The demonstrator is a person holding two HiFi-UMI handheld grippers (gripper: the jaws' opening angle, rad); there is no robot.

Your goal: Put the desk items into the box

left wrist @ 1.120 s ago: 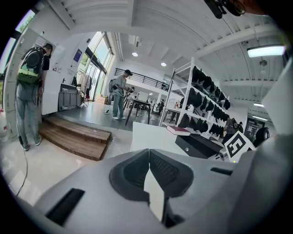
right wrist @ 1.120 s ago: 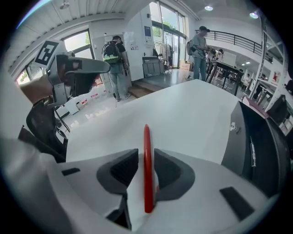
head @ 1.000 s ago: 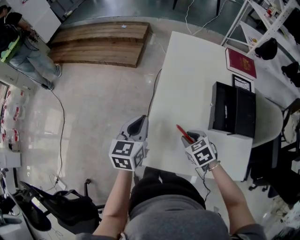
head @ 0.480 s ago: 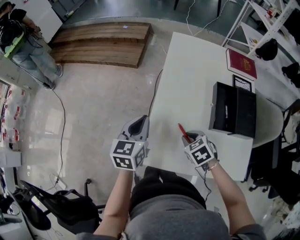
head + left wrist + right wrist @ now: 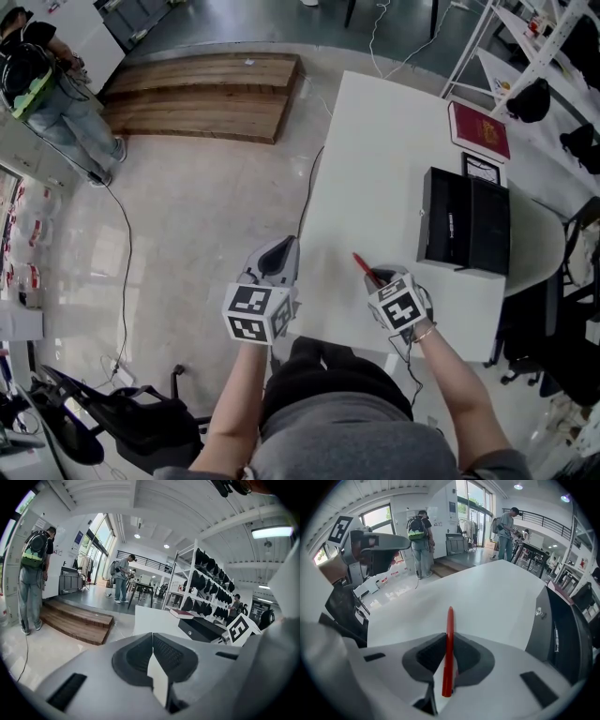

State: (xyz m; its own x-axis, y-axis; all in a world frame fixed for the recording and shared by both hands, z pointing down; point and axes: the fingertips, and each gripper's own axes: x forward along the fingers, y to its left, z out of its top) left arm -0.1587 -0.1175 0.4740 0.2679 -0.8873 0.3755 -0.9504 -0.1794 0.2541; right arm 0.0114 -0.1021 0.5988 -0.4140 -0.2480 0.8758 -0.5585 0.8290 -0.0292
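At the near edge of the white bench (image 5: 394, 159), the right hand-held gripper (image 5: 377, 277) has just been closing its jaws, which now pinch a red pen (image 5: 362, 265) between them, its tip jutting ahead. The black box (image 5: 466, 225) stands farther along the bench, apart from the pen. The left hand-held gripper (image 5: 277, 255), jaws together with nothing between, hovers beside the bench's left edge.
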